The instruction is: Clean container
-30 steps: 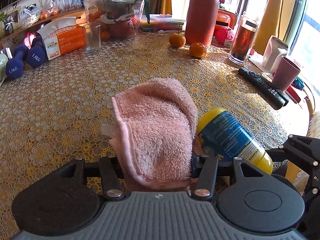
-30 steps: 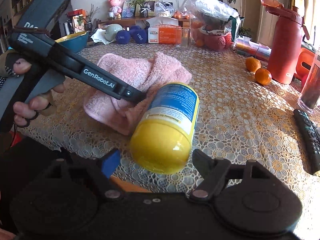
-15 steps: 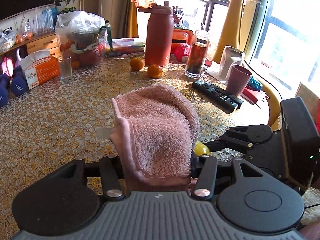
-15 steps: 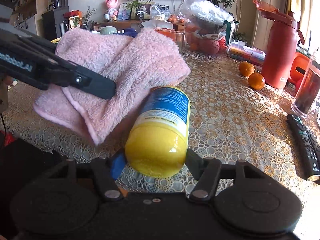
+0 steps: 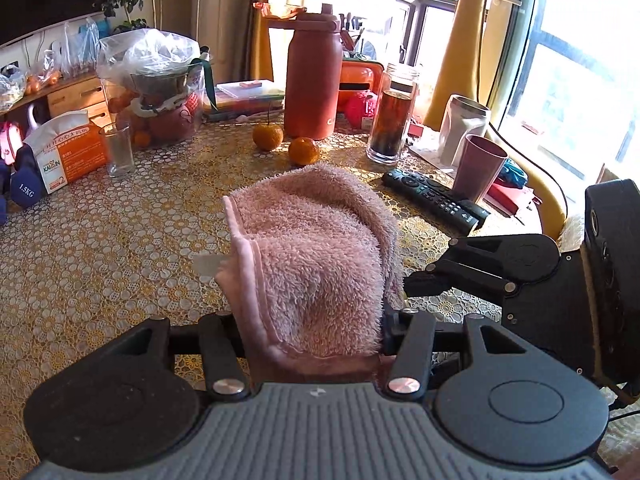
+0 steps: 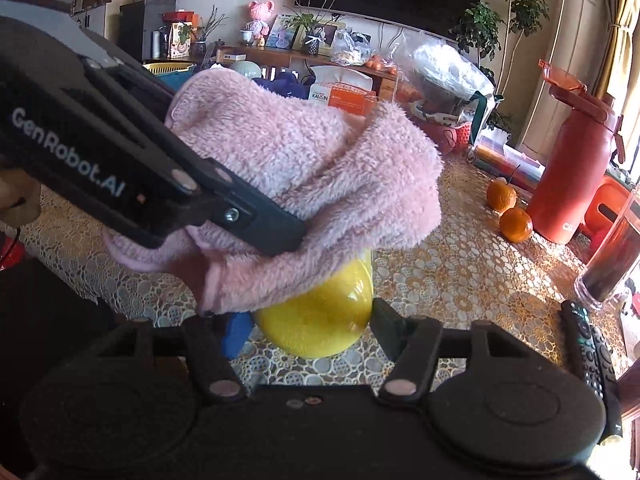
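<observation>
A fluffy pink towel is bunched between the fingers of my left gripper, which is shut on it. In the right wrist view the same pink towel drapes over the top of a yellow container with a blue label, hiding most of it. My right gripper is shut on the container's yellow end and holds it above the table. The left gripper's black finger presses into the towel from the left. The right gripper's body appears at the right of the left wrist view; the container is hidden there.
On the lace-covered table stand a red flask, two oranges, a jar of dark liquid, a remote, a pink cup, a glass, an orange box and a bagged pot.
The left gripper has carried the towel up and to the right over the container, which was in plain view a second ago. The right gripper closed on the container and lifted it.
</observation>
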Tool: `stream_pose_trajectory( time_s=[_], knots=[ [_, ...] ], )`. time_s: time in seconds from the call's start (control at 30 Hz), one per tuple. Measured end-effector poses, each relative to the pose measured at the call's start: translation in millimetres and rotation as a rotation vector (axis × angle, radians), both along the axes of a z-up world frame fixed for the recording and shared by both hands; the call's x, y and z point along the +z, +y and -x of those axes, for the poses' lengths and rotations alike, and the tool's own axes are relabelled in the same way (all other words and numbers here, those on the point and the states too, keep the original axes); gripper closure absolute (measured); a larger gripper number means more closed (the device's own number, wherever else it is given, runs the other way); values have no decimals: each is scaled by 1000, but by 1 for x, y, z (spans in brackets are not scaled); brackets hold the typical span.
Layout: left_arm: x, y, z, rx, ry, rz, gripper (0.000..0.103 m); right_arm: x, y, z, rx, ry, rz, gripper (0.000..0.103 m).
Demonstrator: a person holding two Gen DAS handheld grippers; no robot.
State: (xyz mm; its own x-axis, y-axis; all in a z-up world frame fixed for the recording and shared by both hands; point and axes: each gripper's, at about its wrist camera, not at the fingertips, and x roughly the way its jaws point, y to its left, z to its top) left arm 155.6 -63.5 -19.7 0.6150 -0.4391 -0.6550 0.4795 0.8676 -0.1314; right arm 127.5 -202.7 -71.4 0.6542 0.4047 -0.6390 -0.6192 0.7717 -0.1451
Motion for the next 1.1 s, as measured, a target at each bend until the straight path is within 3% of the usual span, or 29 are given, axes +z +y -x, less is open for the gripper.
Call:
stream_pose_trajectory(
  time_s=[0.4, 0.53, 0.83, 1.0, 1.1],
  knots=[
    [-13, 29, -18, 120, 38, -39, 51, 21, 1, 0, 10, -38, -44, 42],
    [-6, 38, -12, 133, 24, -10, 52, 21, 3, -4, 7, -44, -42, 42],
    [40, 43, 5, 76, -56, 88, 52, 22, 4, -9, -4, -46, -39, 42],
    [37, 13, 7, -3, -54, 66, 52, 22, 6, -11, -2, -49, -34, 42],
    [26, 0, 6, 2, -61, 28, 52, 22, 8, -10, 3, -55, -28, 42]
  ],
)
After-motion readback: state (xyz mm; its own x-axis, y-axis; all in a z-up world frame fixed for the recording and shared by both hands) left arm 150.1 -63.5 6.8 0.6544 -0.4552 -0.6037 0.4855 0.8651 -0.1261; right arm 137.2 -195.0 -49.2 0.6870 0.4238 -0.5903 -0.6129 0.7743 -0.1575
